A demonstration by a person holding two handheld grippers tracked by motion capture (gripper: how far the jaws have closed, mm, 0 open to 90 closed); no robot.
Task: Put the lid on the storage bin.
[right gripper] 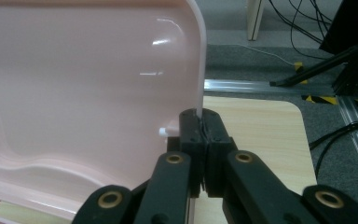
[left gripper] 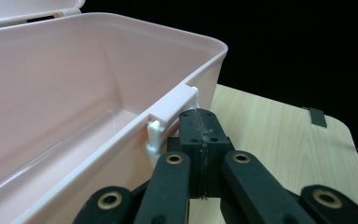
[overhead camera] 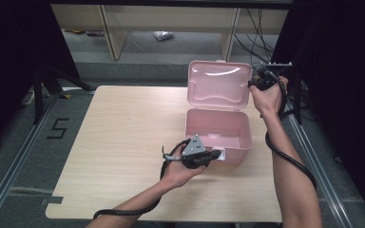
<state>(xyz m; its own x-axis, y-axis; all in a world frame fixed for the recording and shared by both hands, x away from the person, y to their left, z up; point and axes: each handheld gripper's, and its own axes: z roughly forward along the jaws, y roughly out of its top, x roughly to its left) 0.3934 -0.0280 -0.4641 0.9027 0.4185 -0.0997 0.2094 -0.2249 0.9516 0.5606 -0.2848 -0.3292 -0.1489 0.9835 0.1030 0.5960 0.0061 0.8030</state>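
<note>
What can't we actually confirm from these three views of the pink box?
- Whether the left gripper presses the white latch: left gripper view, shut fingers block the contact spot.
- Whether the right gripper pinches the lid edge: right gripper view, fingers closed at the rim, the seam too tight to read.
- Hinge of the pink box: high view, hidden behind the raised lid.
- Small object on the far floor: high view, too small.

One pink plastic box [overhead camera: 218, 130] sitting on one wooden bench [overhead camera: 123, 142], one hinged lid [overhead camera: 218, 85] standing open, one white latch [left gripper: 170, 116] showing on the front wall, two claws working, left claw [overhead camera: 215, 154], right claw [overhead camera: 253, 83], two forearms reaching in
</note>
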